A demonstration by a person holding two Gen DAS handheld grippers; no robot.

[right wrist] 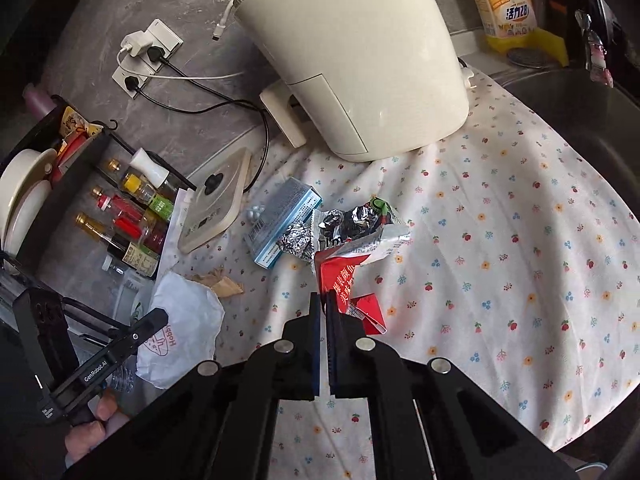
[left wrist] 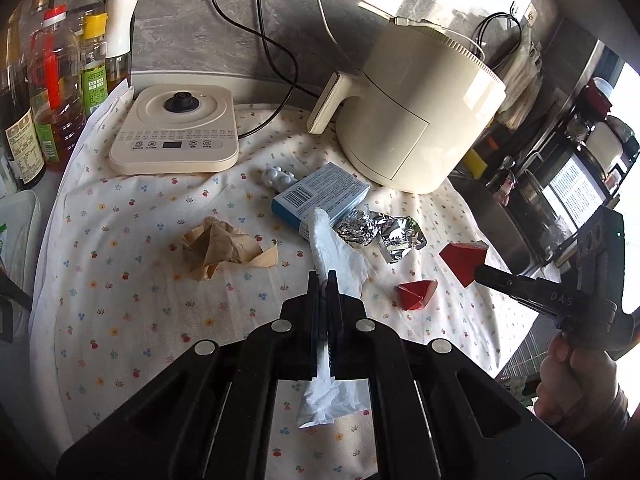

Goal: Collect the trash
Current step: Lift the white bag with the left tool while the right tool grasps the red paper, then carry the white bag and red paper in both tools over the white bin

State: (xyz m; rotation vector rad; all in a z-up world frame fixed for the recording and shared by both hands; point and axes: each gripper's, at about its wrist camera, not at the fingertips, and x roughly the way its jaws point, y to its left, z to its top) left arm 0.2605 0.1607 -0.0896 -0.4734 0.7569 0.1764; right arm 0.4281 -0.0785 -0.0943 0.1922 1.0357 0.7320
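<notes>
My left gripper [left wrist: 323,280] is shut on a crumpled white paper bag [left wrist: 334,254] and holds it above the floral cloth [left wrist: 140,280]; the bag also shows in the right wrist view [right wrist: 188,320]. My right gripper [right wrist: 322,300] is shut on a red carton piece [right wrist: 340,280], seen in the left wrist view [left wrist: 464,258] at the right gripper's tips [left wrist: 478,270]. On the cloth lie a second red piece [left wrist: 416,294], crumpled foil [left wrist: 378,232], a blue box [left wrist: 320,194], a pill blister [left wrist: 278,177] and brown paper [left wrist: 224,250].
A cream air fryer [left wrist: 416,116] stands at the back right, a cream cooker base [left wrist: 176,130] at the back left. Oil and sauce bottles [left wrist: 56,92] line the left edge. A sink [right wrist: 580,120] lies right of the cloth, with a yellow detergent bottle [right wrist: 506,4] behind.
</notes>
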